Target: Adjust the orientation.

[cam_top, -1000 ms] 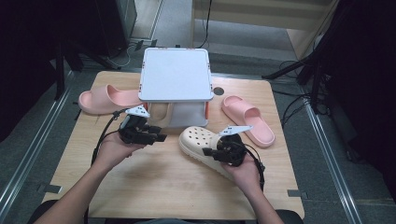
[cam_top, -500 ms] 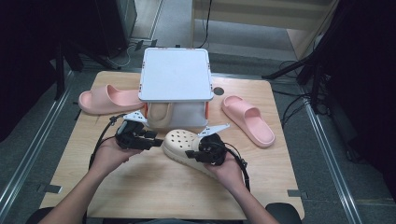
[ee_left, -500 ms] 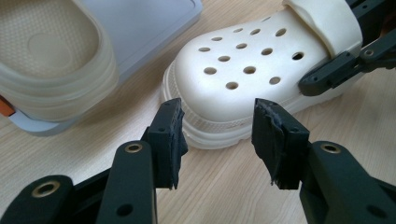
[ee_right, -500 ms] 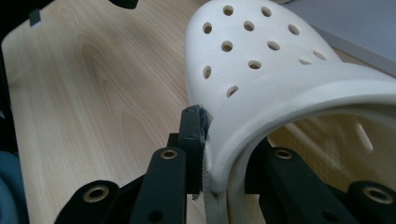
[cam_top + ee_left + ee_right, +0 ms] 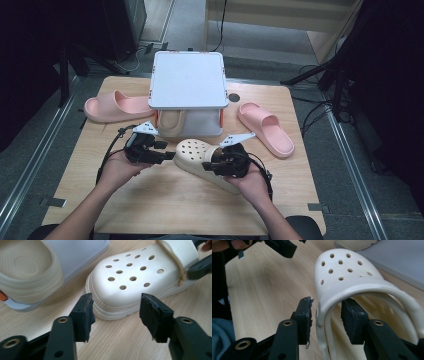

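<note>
Cream clog (image 5: 132,277) toe between open left gripper (image 5: 116,312) tips.

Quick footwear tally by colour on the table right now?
Pink slides: 2, the left slide and the right slide.
Cream clogs: 2, the front clog between the fingers and the clog in the rack.
Total: 4.

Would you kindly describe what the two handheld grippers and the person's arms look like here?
Both the left gripper and the right gripper are black, each topped by a grey three-cornered plate and trailing a black cable. Their fingers are black bars with round bolt holes and rough, worn-edged pads. The forearms are bare, with no sleeves on them.
</note>
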### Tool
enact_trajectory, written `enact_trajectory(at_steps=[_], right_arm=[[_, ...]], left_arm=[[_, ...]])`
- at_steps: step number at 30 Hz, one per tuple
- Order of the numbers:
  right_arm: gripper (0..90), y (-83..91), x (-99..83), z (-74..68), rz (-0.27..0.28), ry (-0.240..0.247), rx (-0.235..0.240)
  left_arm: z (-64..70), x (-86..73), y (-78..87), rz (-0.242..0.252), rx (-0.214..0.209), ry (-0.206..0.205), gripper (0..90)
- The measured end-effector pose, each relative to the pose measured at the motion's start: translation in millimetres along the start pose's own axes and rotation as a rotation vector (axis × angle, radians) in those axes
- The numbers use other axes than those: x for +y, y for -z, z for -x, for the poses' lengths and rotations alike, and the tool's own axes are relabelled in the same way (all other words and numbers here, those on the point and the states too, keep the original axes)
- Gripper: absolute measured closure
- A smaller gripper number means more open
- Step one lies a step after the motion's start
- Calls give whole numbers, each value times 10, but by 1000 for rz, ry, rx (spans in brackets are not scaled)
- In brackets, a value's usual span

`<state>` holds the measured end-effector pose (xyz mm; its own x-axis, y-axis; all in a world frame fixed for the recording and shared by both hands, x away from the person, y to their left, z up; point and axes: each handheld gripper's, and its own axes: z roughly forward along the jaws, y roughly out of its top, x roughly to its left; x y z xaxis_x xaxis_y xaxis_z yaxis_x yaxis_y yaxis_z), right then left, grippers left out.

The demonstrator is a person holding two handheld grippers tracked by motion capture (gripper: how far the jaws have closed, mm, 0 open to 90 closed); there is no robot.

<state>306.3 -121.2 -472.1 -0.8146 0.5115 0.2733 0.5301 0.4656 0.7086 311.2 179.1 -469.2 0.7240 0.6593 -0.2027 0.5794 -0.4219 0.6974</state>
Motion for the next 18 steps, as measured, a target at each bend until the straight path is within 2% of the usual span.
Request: enact_trajectory(at_steps=[2, 4, 8, 10, 11, 12, 15, 16, 18], right_arm=[[604, 79, -10, 7, 16, 3, -4], [606, 165, -16, 32, 32, 5, -9], [712, 299, -20, 150, 39, -10, -27], [767, 347, -16, 242, 35, -21, -47], [793, 359, -12, 274, 35, -25, -58], [832, 376, -2, 334, 38, -28, -73], [896, 387, 49, 495, 69, -49, -120], [900, 365, 69, 557, 78, -62, -124], [900, 290, 96, 651, 58, -70, -130]], left_arm=[[-11, -6, -3, -3, 9, 0, 417], [-30, -15, -11, -2, 8, 20, 414], [-8, -31, -26, -13, 6, 34, 422], [18, -29, -25, -20, 14, 46, 465], [36, -21, -16, -24, -12, 77, 525], [58, -16, -7, -7, -25, 85, 574], [157, -4, -21, 16, -37, 66, 671], [183, -5, -49, 12, -36, 58, 693], [217, -15, -139, -11, -39, 50, 718]])
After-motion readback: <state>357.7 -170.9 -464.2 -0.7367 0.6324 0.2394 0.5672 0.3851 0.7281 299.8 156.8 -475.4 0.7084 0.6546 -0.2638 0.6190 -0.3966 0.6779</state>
